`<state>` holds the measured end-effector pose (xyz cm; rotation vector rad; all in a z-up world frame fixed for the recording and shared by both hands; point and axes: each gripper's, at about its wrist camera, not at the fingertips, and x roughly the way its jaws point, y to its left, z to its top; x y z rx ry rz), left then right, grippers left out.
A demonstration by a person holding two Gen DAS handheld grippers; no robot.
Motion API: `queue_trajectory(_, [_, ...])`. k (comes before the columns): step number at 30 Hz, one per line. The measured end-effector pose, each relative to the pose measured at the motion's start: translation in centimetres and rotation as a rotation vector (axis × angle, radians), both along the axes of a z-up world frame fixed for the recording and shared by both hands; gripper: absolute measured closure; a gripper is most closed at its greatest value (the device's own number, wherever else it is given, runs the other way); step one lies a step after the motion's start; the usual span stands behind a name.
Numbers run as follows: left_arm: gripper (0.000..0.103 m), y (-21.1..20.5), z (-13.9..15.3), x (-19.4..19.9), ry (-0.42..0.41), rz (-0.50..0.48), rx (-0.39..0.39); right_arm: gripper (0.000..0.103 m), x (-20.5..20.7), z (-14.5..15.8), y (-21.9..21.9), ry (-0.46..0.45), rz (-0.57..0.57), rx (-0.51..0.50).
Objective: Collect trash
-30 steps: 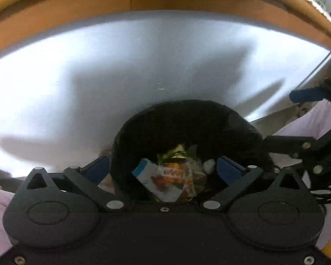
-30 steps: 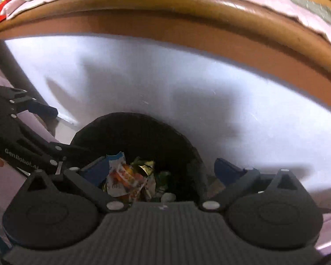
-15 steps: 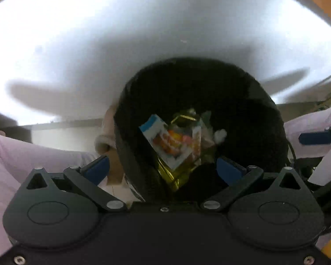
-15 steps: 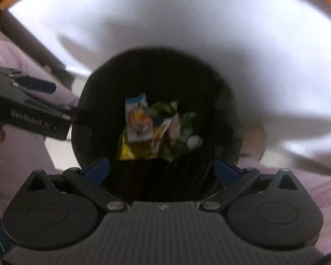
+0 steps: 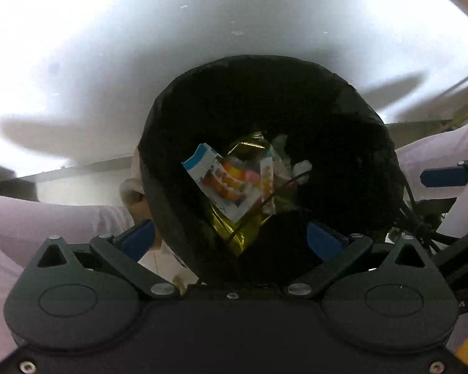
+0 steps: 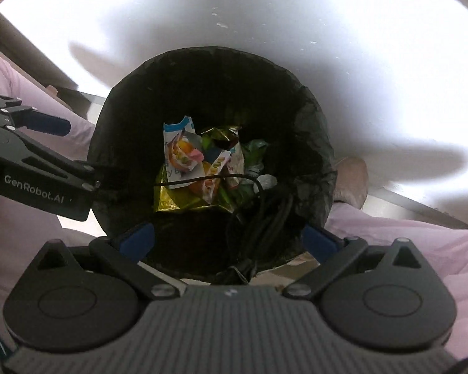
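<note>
A round bin with a black liner [image 5: 352, 118] [image 6: 315, 131] fills the middle of both wrist views, seen from above. At its bottom lie several wrappers: a white-and-blue snack packet [image 5: 221, 184] [image 6: 179, 152], gold foil [image 5: 234, 233] [image 6: 174, 201] and green scraps [image 6: 255, 148]. My left gripper [image 5: 231, 240] is open above the bin's near rim, one blue pad [image 5: 137, 240] outside it, the other over its inside. My right gripper [image 6: 228, 240] hangs open over the near rim, nothing between its fingers. The left gripper [image 6: 78, 152] also shows beside the bin's left rim.
The bin stands on a pale glossy floor [image 5: 140, 46]. Pink-clad legs of a person [image 6: 405, 243] [image 5: 46, 218] flank it, with a foot [image 6: 352, 180] at its right side. A black cable [image 6: 265, 215] dangles over the near rim. A low ledge [image 6: 421, 205] runs at the right.
Both grippers have tipped downward and come over the bin. It now sits in the middle of both views, and the wooden edge at the top has left the frame.
</note>
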<state>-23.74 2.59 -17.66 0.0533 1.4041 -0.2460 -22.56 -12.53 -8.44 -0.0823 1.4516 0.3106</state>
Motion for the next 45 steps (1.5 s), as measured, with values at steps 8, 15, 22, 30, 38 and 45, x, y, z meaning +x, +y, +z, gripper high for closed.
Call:
queue_trajectory(8, [0.0, 0.09, -0.22, -0.05, 0.001, 0.002, -0.001, 0.0, 0.02, -0.11, 0.1, -0.002, 0.001, -0.004])
queue_trajectory(15, [0.0, -0.05, -0.29, -0.12, 0.003, -0.007, -0.006, 0.0, -0.06, -0.1, 0.36, -0.008, 0.004, -0.011])
queue_trajectory(22, [0.0, -0.11, -0.34, -0.19, 0.012, -0.003, -0.005, 0.0, -0.05, -0.1, 0.4, -0.008, 0.005, -0.011])
queue_trajectory(30, [0.0, -0.1, -0.45, -0.24, 0.021, 0.001, -0.006, 0.0, -0.03, 0.06, 0.72, -0.016, 0.011, -0.019])
queue_trajectory(38, [0.0, -0.34, -0.62, -0.34, 0.029, -0.016, -0.003, 0.0, 0.02, 0.09, 0.86, -0.023, 0.001, -0.015])
queue_trajectory(45, [0.0, -0.56, -0.66, -0.47, 0.03, -0.029, 0.001, 0.0, 0.11, 0.09, 0.6, -0.023, -0.005, -0.009])
